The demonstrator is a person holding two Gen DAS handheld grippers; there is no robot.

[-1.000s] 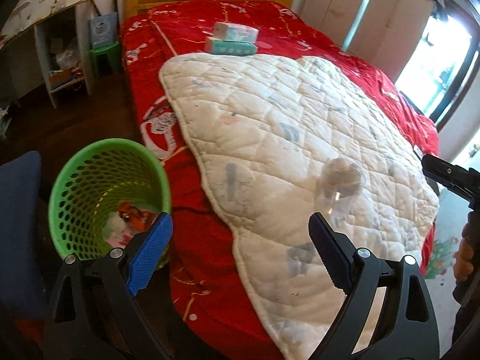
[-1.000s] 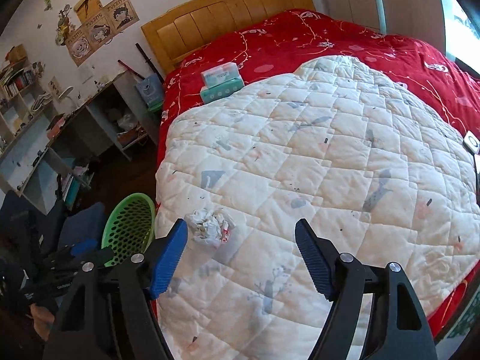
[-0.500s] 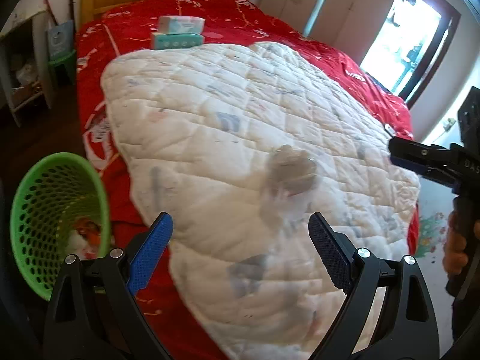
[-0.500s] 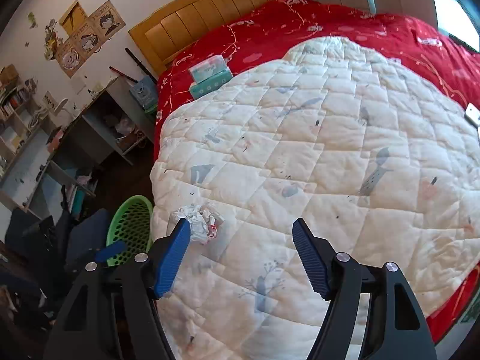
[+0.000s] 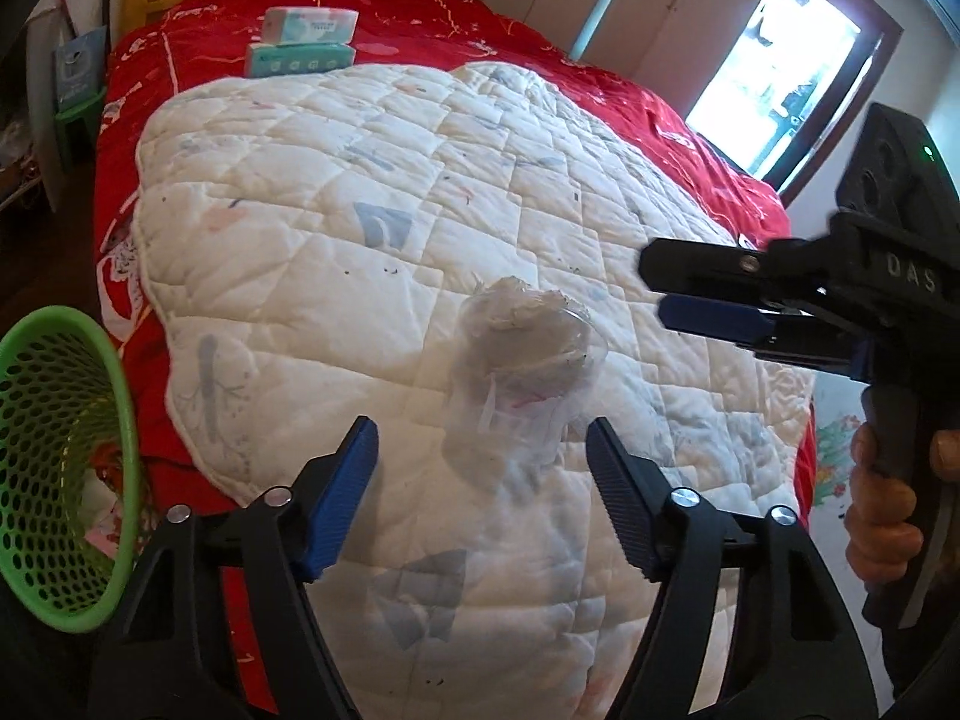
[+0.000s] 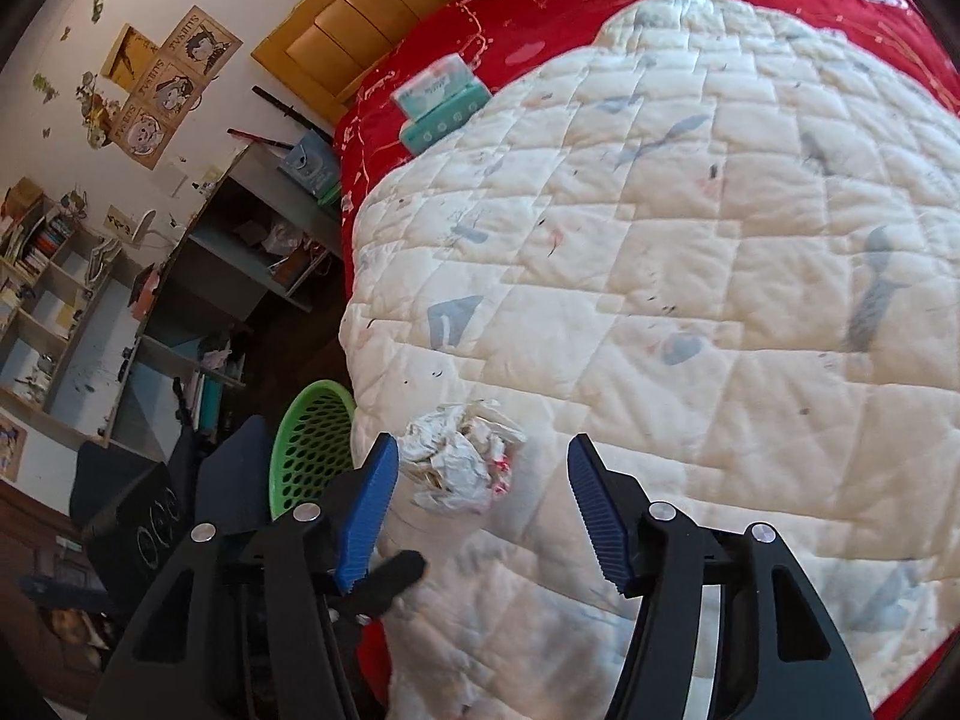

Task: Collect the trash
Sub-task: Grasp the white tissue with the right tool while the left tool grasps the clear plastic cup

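Observation:
A crumpled clear plastic wad (image 5: 521, 360) lies on the white quilt (image 5: 360, 240); in the right wrist view it (image 6: 462, 462) looks like white crumpled wrap with red print. My left gripper (image 5: 483, 492) is open, its jaws just short of the wad on either side. My right gripper (image 6: 483, 489) is open and empty, with the wad just ahead between its tips, nearer the left finger. The right gripper also shows in the left wrist view (image 5: 708, 294), beyond the wad at right. The green mesh trash basket (image 5: 54, 456) stands beside the bed and holds some trash; it also shows in the right wrist view (image 6: 309, 450).
The quilt lies on a red bedspread (image 5: 420, 30). Two tissue packs (image 5: 303, 42) are stacked near the wooden headboard (image 6: 372, 18). A desk and shelves (image 6: 78, 300) stand left of the bed, with a dark chair (image 6: 228, 474) by the basket.
Both grippers have moved in toward the wad, which now sits larger and centred between the left jaws. The right gripper has come further into the left wrist view.

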